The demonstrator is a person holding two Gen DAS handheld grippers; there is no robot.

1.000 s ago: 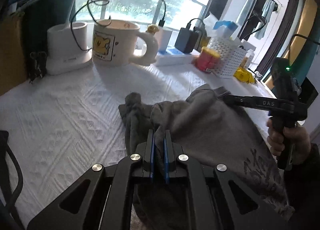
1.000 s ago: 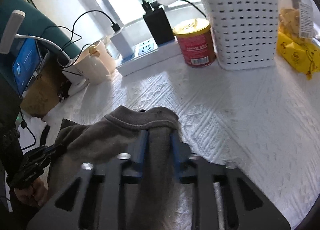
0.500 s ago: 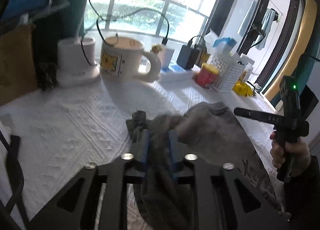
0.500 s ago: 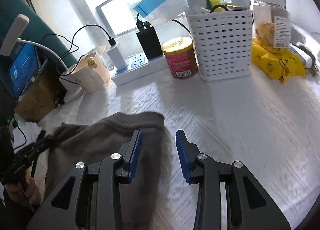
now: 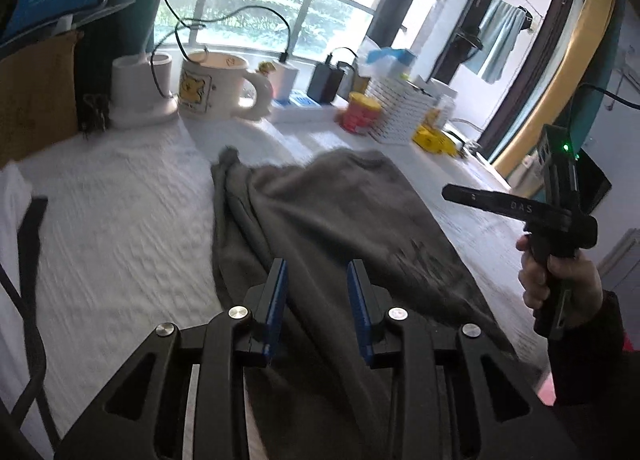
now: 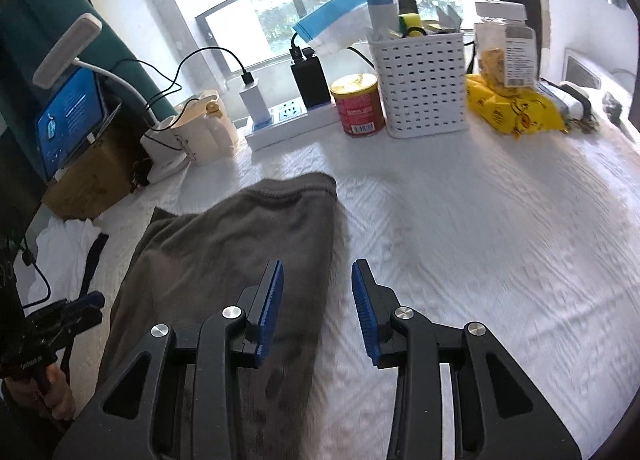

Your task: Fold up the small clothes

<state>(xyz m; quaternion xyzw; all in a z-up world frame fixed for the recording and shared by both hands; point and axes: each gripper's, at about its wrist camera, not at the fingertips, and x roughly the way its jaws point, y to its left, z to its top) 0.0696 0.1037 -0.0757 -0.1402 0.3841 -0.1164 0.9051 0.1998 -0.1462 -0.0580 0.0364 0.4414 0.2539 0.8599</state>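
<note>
On the white textured tabletop the grey garment lies flat, and I've got both tongs above its near end. My left tongs stand apart with nothing pinched; the blue pads are clear of the cloth, which runs under and beyond them. My right tongs are spread too and gripping nothing, sitting right over the garment's right-hand edge, half over cloth, half over bare tabletop.

What matters now: the garment's long axis runs away from me, from under the tongs toward the window clutter, its ribbed hem at the far end, short of the red can and white basket. The far left corner is bunched into a little peak, nearer my left tongs; the far right corner looks tidier.

My read is a fold has just been laid and the next grab is along a side edge. The right tongs are already on their edge; the left sits more over the middle and would need to shift outward first. Motion blur keeps me from judging how many layers there are.
</note>
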